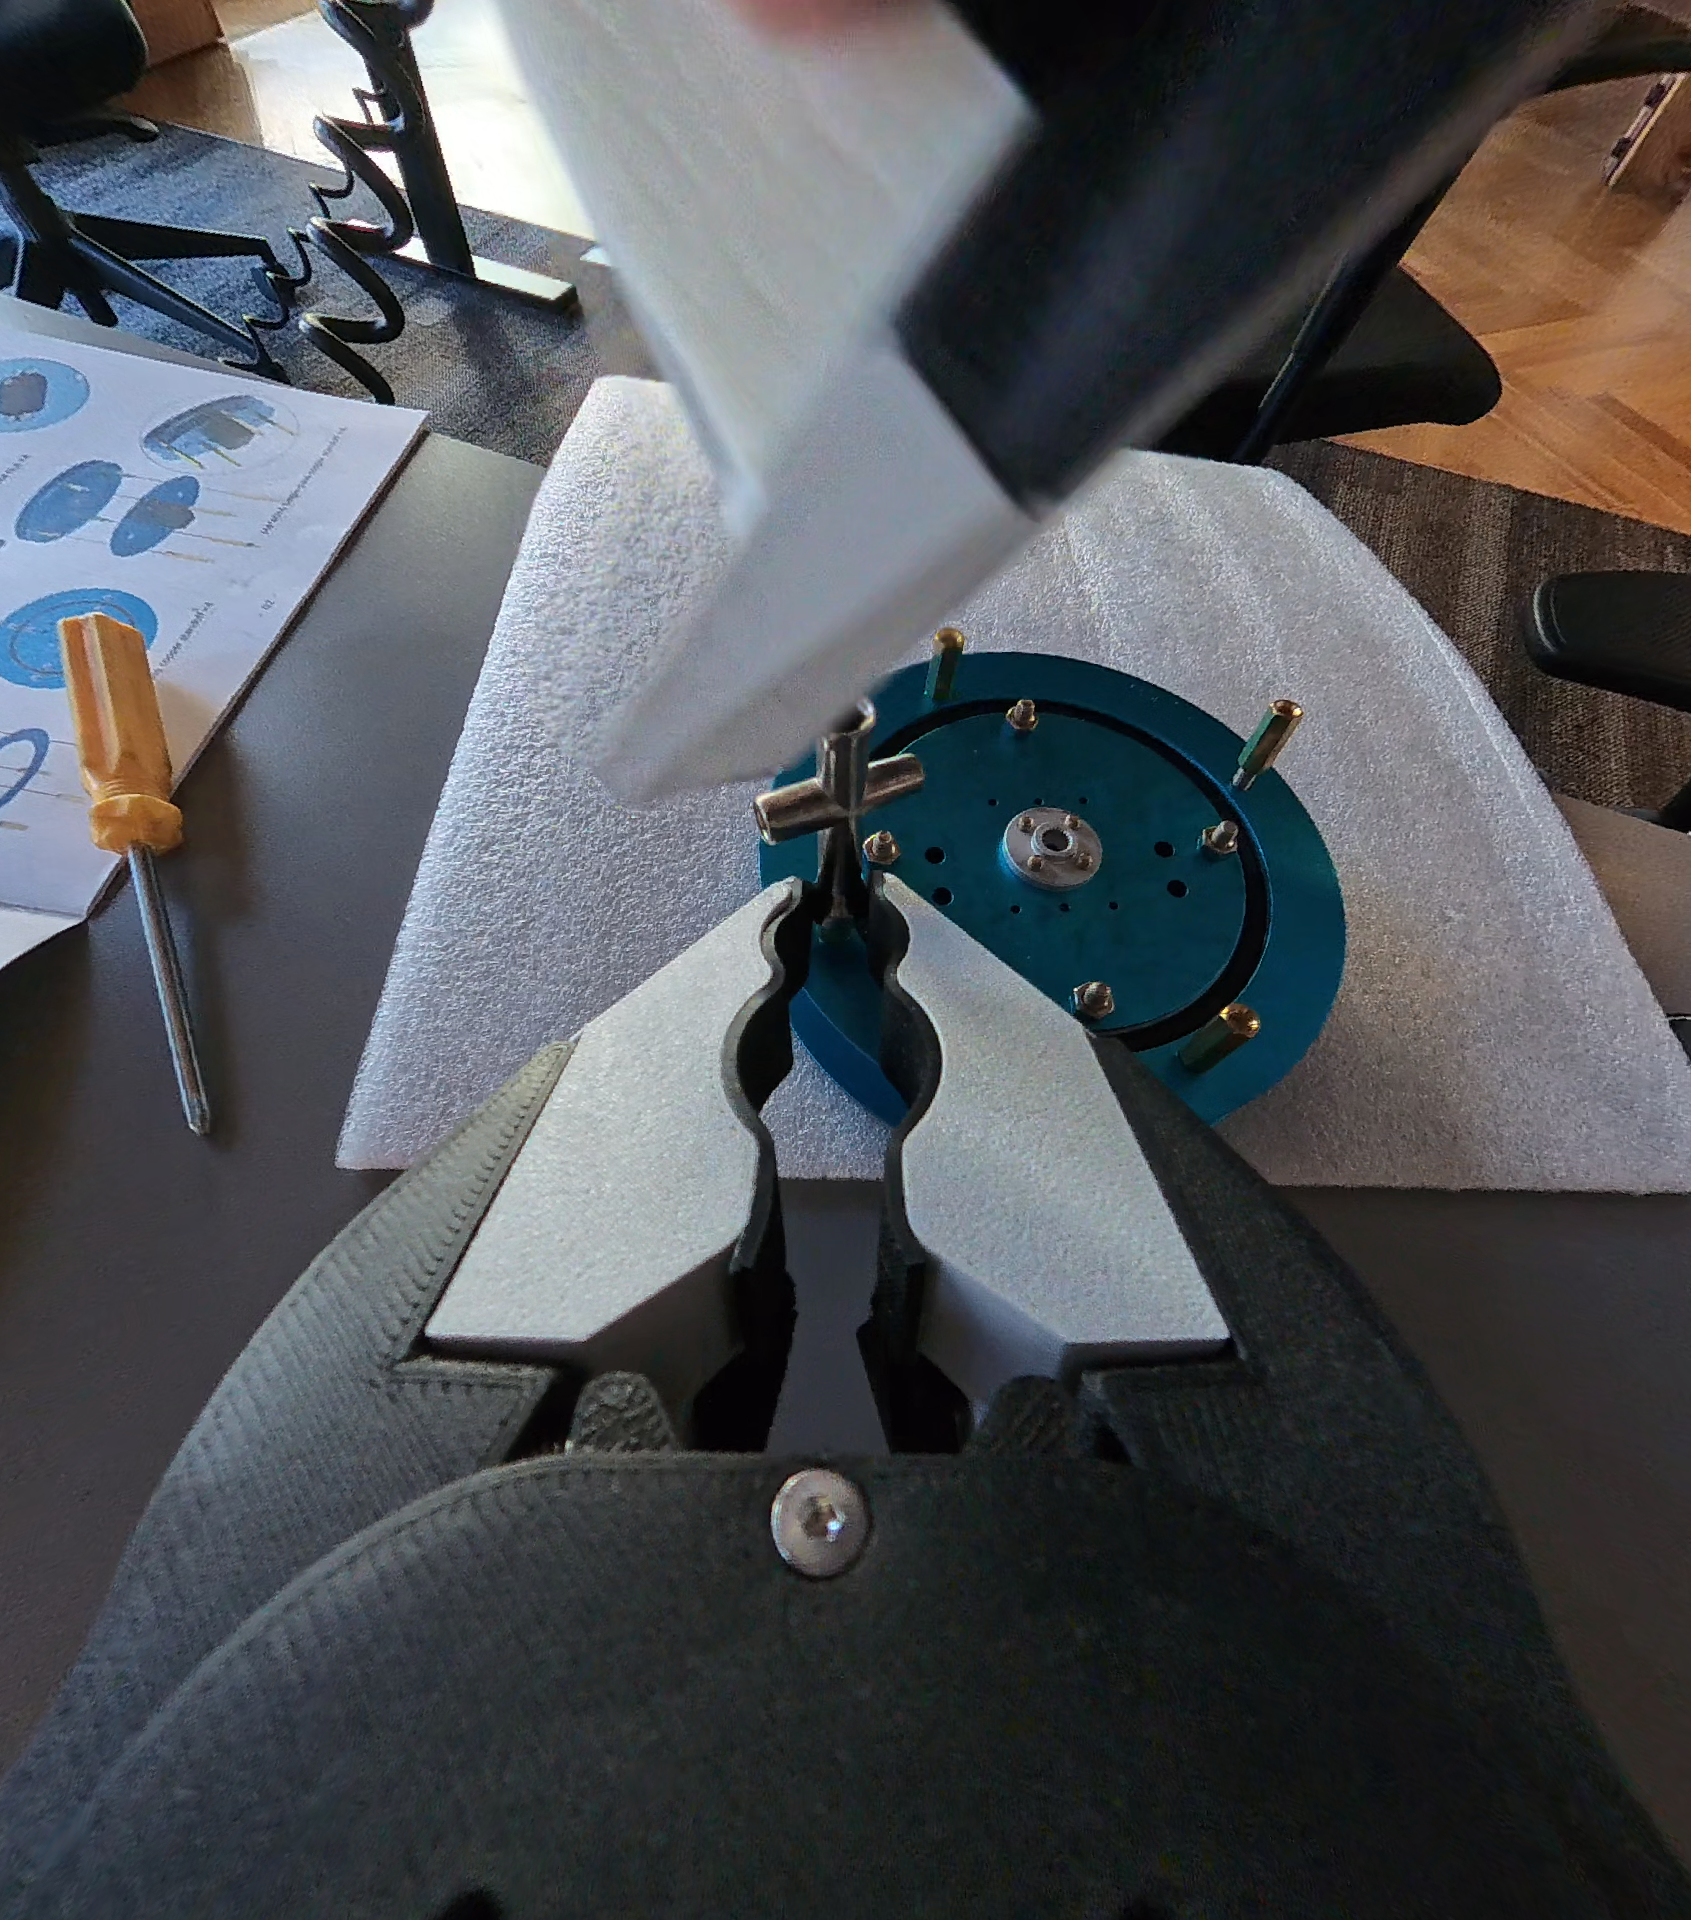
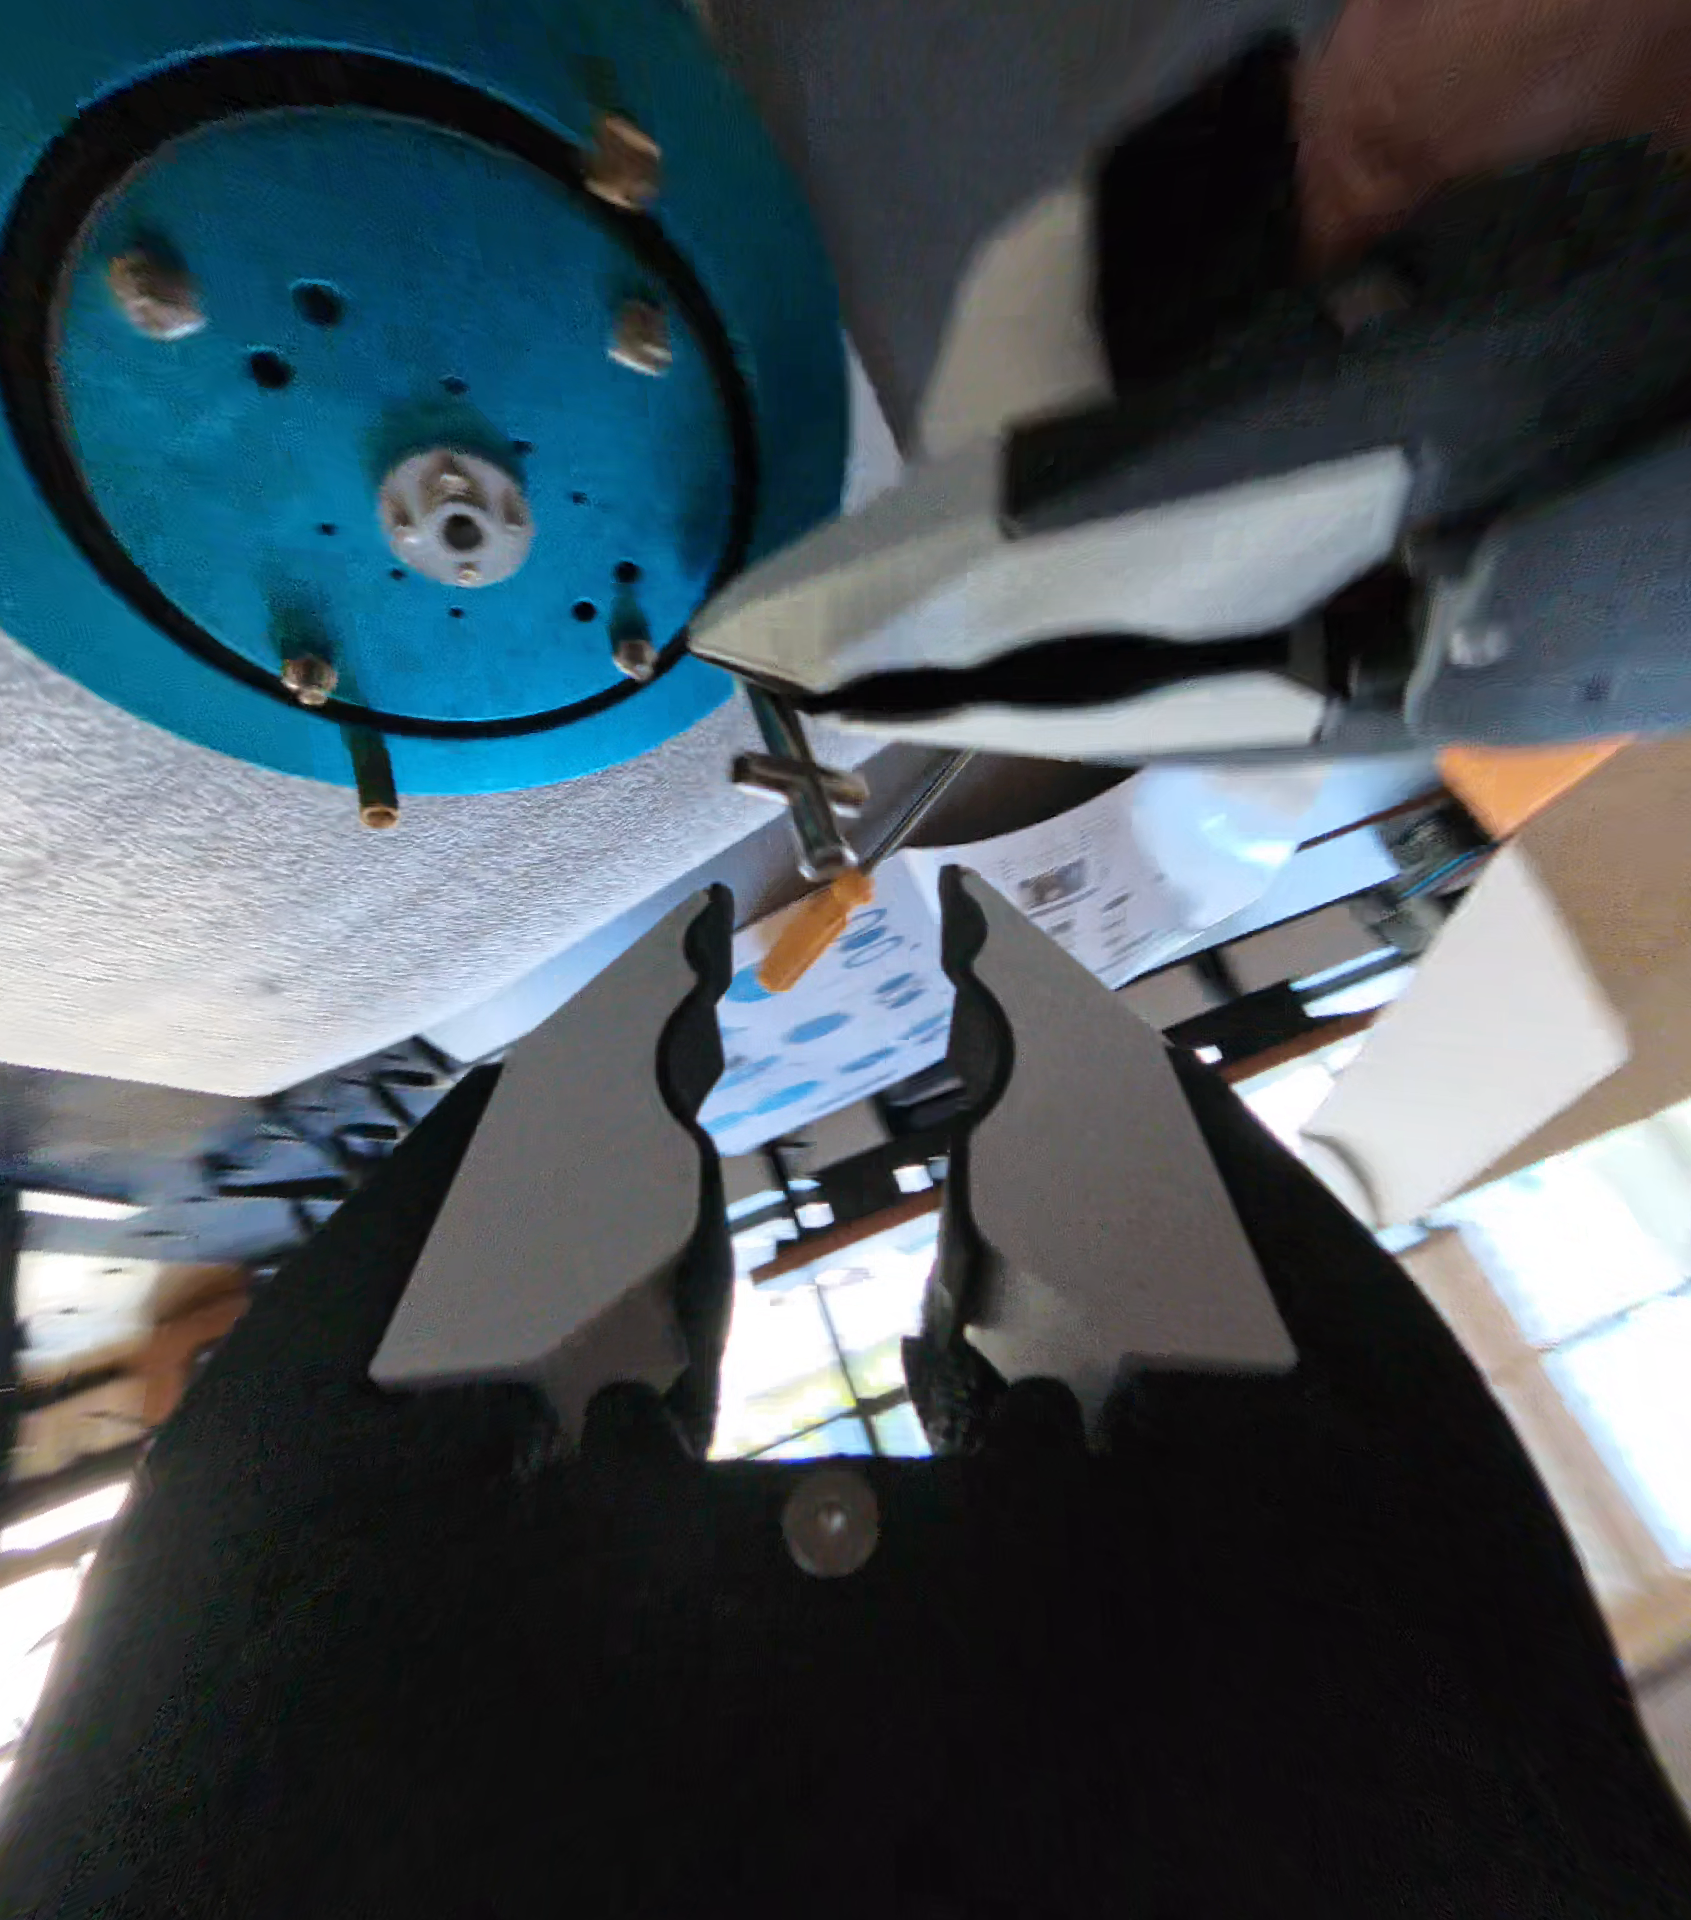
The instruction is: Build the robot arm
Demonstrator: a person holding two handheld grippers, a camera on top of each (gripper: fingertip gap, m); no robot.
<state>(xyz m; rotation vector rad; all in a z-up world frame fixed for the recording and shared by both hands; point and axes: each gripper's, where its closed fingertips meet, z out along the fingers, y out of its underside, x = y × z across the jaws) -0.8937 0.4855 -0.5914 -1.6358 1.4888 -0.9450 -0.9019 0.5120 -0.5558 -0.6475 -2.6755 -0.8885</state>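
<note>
Left gripper (image 1: 836, 904) clamps a cross-shaped socket wrench (image 1: 836, 805) at the rim of a blue disc assembly (image 1: 1080, 894).

The wrench stands nearly upright, its lower arm pinched between the almost closed left jaws, its crossbar level above the disc's near-left edge. The right gripper (image 2: 836, 894) hangs just above, jaws parted and empty, tips close to the wrench's top arm. The disc lies flat on a white foam sheet (image 1: 529, 831) covering the far right part of the dark tabletop (image 1: 280, 935); brass standoffs (image 1: 1267, 743) rise around its rim. An orange-handled screwdriver (image 1: 129, 810) lies well apart to the left, its handle on a printed instruction sheet (image 1: 145, 499). Office chairs and wood flooring lie beyond.
</note>
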